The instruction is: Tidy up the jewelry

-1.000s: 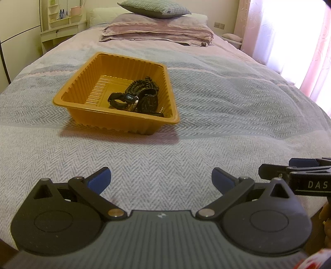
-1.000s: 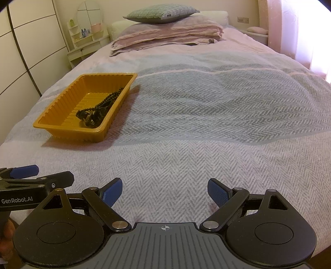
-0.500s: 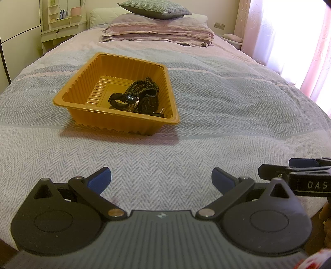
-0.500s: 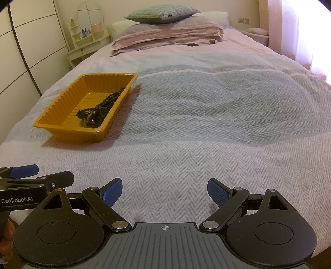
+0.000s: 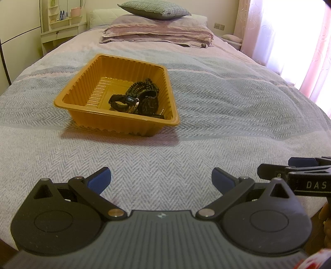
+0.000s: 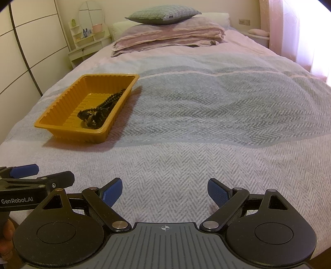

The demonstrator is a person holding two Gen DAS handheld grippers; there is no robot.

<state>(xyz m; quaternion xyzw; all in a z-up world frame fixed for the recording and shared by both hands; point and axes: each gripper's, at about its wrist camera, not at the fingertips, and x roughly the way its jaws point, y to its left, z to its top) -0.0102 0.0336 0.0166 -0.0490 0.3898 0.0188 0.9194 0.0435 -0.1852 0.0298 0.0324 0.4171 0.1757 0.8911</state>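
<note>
An orange ribbed plastic tray [image 5: 82, 87] sits on the bed, also in the right wrist view [image 6: 62, 107]. In it lie a dark watch [image 5: 150, 104], a black band [image 5: 120, 102] and a dark bead bracelet [image 5: 142, 85]; from the right they show as one dark heap [image 6: 99, 111]. My left gripper [image 5: 161, 179] is open and empty, low over the bedspread, well short of the tray. My right gripper [image 6: 164, 191] is open and empty beside it, to the tray's right and nearer the bed's foot.
The bed is covered by a grey herringbone bedspread [image 6: 206, 124]. Folded bedding and a green pillow [image 5: 155, 9] lie at the head. A vanity shelf [image 5: 62, 18] stands at the back left, a curtained window [image 5: 300, 41] on the right, wardrobe doors [image 6: 31, 41] on the left.
</note>
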